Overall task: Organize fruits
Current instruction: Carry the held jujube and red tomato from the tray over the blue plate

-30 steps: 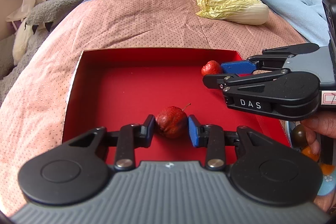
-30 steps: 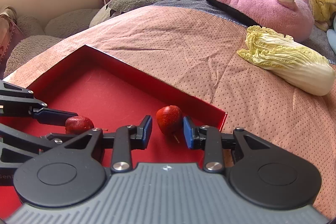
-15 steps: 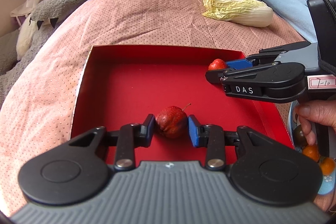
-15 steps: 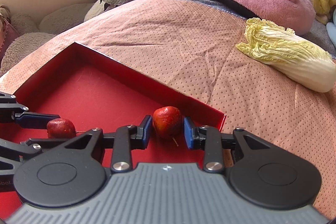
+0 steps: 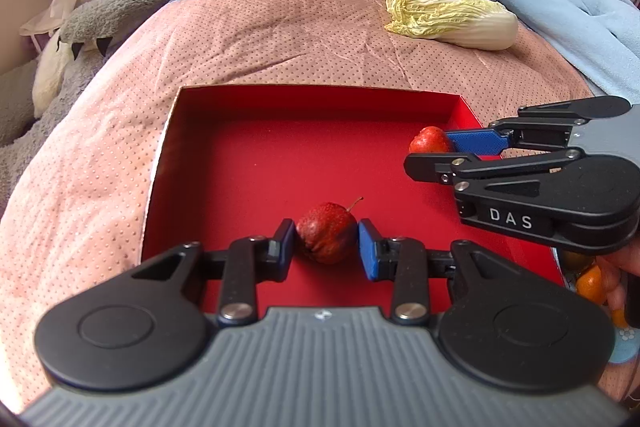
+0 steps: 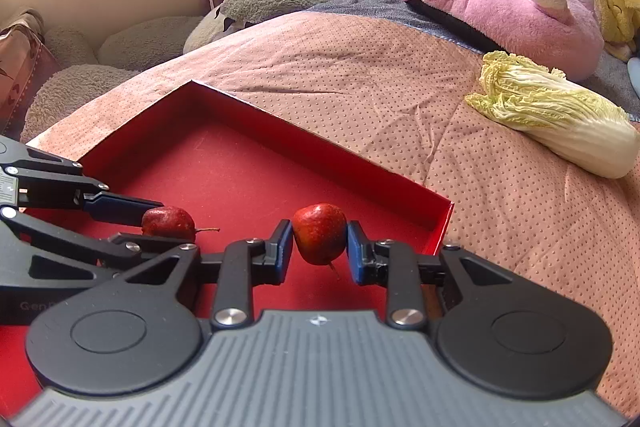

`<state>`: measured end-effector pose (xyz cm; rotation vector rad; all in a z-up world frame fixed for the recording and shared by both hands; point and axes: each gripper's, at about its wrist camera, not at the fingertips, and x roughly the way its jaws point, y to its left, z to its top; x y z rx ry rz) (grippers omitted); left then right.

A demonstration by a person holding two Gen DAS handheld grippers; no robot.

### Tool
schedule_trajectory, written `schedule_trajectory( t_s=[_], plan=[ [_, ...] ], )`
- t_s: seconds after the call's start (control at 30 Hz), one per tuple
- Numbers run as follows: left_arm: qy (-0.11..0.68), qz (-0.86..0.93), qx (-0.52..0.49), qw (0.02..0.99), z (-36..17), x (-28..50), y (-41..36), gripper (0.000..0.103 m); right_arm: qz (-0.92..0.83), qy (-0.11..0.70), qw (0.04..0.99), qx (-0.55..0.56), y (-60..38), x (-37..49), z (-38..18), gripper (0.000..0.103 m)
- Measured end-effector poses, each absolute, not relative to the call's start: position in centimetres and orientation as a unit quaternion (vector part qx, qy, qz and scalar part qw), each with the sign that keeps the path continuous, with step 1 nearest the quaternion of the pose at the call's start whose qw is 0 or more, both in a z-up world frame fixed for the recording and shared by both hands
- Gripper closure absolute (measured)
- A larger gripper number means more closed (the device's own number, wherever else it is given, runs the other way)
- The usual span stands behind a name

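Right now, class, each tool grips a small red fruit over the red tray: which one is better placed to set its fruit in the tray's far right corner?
Right tool: its fruit is beside that corner. Left tool holds its fruit mid-tray.

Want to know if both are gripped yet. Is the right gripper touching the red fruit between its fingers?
Touching. In the right wrist view both blue pads of the right gripper press the sides of the red fruit, no gap.

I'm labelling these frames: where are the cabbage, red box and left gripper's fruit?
cabbage [image 5: 452,17], left wrist view, mid-body.
red box [image 5: 316,103], left wrist view, far wall.
left gripper's fruit [image 5: 327,238], left wrist view, its centre.
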<state>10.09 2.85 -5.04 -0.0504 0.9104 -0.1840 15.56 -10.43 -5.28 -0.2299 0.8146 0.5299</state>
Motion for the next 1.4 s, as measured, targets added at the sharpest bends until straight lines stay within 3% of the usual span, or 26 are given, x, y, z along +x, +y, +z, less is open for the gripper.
schedule_trajectory(
  t_s=[1.4],
  plan=[
    [0.394, -0.063, -0.007, 0.917, -1.6, 1.8, 0.1, 0.066, 0.250, 0.348, 0.900, -0.081, -21.4, -1.9, -1.1, 0.069]
  ],
)
